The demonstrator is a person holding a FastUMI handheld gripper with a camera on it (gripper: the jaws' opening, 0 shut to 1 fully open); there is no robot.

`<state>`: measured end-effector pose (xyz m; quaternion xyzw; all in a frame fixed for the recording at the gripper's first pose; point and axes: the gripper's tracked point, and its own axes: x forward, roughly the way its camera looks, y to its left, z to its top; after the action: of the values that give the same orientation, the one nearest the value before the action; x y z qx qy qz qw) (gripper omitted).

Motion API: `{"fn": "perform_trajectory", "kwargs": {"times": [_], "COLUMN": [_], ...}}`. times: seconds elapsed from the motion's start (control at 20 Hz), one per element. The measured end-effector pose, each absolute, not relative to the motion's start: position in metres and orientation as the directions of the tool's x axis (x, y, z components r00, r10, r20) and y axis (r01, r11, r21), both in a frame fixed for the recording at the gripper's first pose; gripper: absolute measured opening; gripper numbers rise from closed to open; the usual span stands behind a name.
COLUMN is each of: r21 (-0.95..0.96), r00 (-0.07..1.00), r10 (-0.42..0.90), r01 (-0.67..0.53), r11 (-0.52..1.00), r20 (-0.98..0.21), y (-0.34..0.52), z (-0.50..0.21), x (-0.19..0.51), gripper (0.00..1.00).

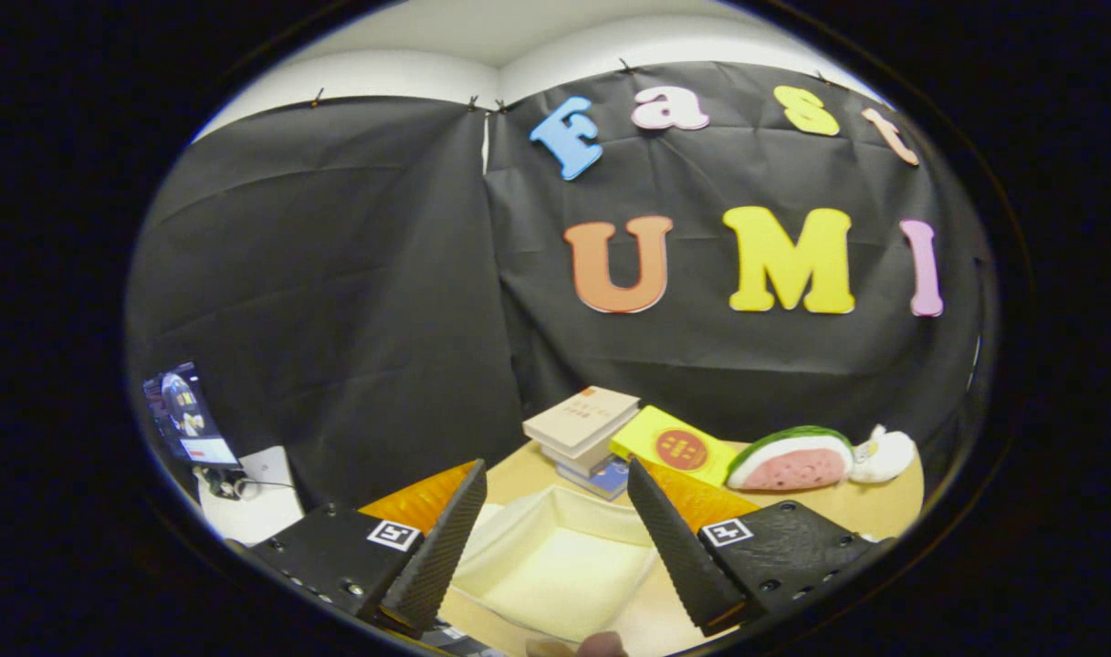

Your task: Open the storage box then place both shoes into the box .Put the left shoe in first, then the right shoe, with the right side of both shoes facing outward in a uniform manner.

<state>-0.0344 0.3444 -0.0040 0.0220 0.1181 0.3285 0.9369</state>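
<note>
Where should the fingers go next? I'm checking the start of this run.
Probably lower the gripper toward the translucent white storage box that lies on the table between and just beyond the open, empty fingers. No shoe is held yet, and whether the box still has its lid on is unclear, so closing in on it comes first.

Low in the frame, the gripper [555, 538] has its two fingers spread wide apart, holding nothing. Between them sits an open white storage box [555, 557] on a tan table [884, 502]. Just beyond the fingertips, at centre, lies a stack of books [581, 424] beside a yellow book [674, 445]. To the lower right rest a watermelon slice toy [792, 459] and a white plush toy [884, 453]. A small screen [185, 415] stands at lower left.
</note>
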Motion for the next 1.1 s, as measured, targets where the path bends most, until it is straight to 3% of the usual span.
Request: {"fn": "perform_trajectory", "kwargs": {"times": [0.55,0.85,1.1], "r21": [0.104,0.119,0.149], "r00": [0.877,0.809,0.707], "r10": [0.354,0.278,0.3], "r01": [-0.339,-0.253,-0.269], "r11": [0.935,0.96,0.951], "r20": [-0.324,-0.517,-0.64], "y": [0.085,0.013,0.016], "z": [-0.109,-0.222,-0.297], "x": [0.02,0.026,0.031], "gripper": [0.96,0.96,0.96]}}
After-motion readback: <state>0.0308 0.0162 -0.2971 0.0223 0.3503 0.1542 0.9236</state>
